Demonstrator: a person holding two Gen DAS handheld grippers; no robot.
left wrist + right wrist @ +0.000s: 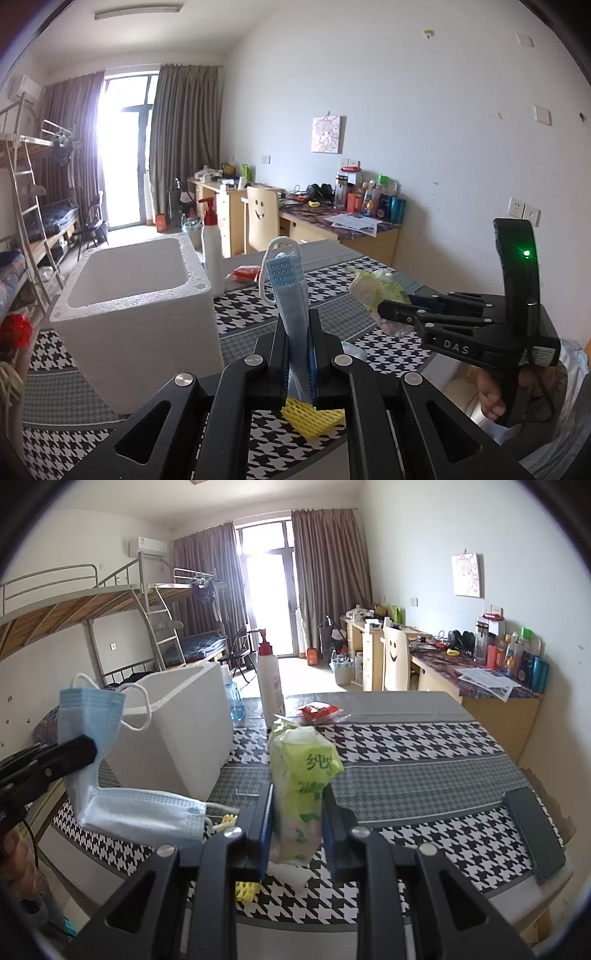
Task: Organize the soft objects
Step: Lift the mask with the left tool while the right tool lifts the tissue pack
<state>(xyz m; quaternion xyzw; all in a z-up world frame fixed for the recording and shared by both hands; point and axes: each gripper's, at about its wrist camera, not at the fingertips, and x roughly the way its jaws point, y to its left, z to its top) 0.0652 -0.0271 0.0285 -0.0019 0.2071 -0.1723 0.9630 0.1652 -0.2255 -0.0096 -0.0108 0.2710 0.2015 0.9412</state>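
My left gripper point(298, 350) is shut on a folded blue face mask point(291, 295), held above the table; in the right wrist view the same face mask point(107, 760) hangs bent from the left gripper point(79, 755). My right gripper point(297, 812) is shut on a green tissue pack point(301, 786), which sticks up between its jaws; the left wrist view shows that tissue pack point(373, 291) in the right gripper point(384, 308). A white foam box point(136, 306), open at the top, stands on the table to the left. A yellow foam net point(314, 417) lies under the left gripper.
The houndstooth tablecloth point(424, 768) covers the table. A white pump bottle point(269, 679) and a red packet point(317, 710) stand behind. A dark phone point(535, 834) lies at the right edge. A person's hand point(491, 395) holds the right gripper's handle.
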